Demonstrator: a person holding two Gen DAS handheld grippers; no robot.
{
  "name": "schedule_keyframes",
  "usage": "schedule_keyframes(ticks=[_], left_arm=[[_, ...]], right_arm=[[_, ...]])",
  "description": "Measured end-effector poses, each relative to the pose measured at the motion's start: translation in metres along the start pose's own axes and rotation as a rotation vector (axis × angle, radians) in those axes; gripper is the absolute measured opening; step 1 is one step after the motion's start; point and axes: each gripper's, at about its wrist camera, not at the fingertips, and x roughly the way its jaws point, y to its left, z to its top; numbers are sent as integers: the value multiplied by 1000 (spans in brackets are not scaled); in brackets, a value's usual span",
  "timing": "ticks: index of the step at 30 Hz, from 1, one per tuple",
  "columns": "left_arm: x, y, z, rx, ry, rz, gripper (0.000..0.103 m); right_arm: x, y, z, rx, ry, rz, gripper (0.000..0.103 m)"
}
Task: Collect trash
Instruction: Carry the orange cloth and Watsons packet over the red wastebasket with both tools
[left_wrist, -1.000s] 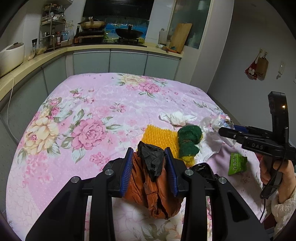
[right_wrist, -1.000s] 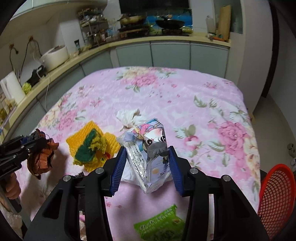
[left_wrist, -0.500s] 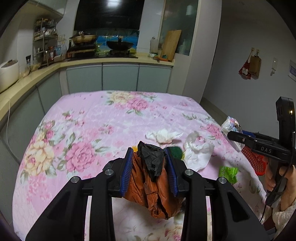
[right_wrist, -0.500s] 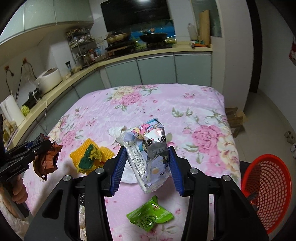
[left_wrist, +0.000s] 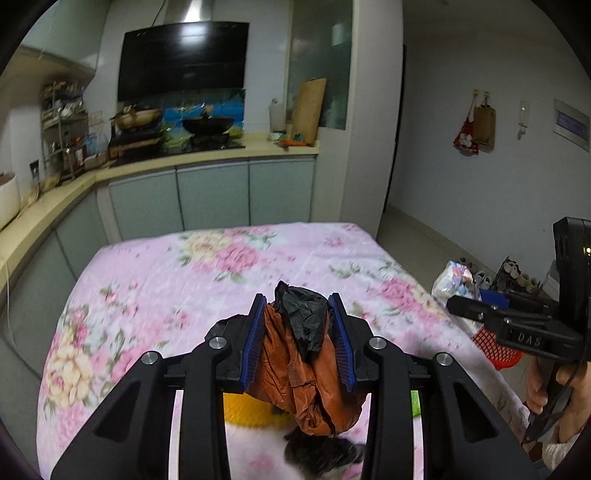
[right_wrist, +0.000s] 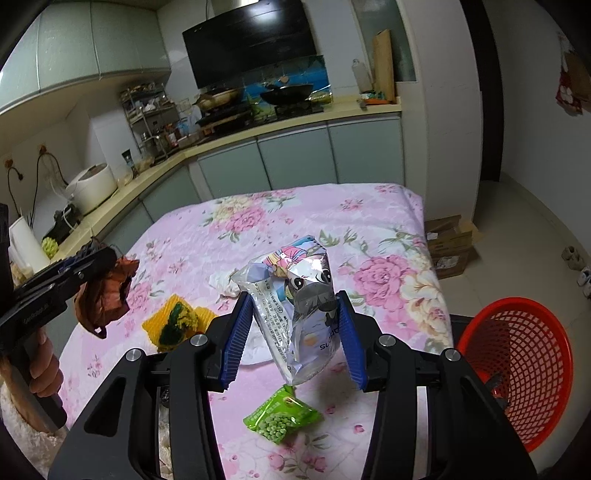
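We are in the carrying step: both of our tongs hold trash up in the air, above the pink flowery cloth-covered counter (right_wrist: 388, 206).

Our left tongs (left_wrist: 297, 341) pinch a crumpled orange and black plastic bag (left_wrist: 306, 373) between the blue pads. It hangs down from the pads, off the counter.

Our right tongs (right_wrist: 293, 338) pinch a shiny silver snack bag with a cartoon face (right_wrist: 299, 310). It stands tall between the pads and touches nothing else.

Next, we think both bags must go over to the round red mesh basket (right_wrist: 517, 373) on the floor, to the right of the counter. Each pair of tongs must be right over the basket before the pads let go.

Both tongs point forward and tip down a bit. A hand (right_wrist: 40, 365) holds the left handle low on the left.

A small green pea packet (right_wrist: 282, 417), a yellow and green scrub sponge (right_wrist: 177, 321) and a white crumpled tissue (right_wrist: 225, 284) lie on the counter, not yet picked up.
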Motion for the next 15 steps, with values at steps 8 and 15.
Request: schedule_keyframes(ticks=[8, 15], left_arm=[[12, -37, 21, 47, -22, -71, 33], [22, -75, 32, 106, -27, -138, 33]], right_arm=[[-26, -21, 2, 41, -55, -38, 45], [-50, -46, 1, 92, -99, -94, 45]])
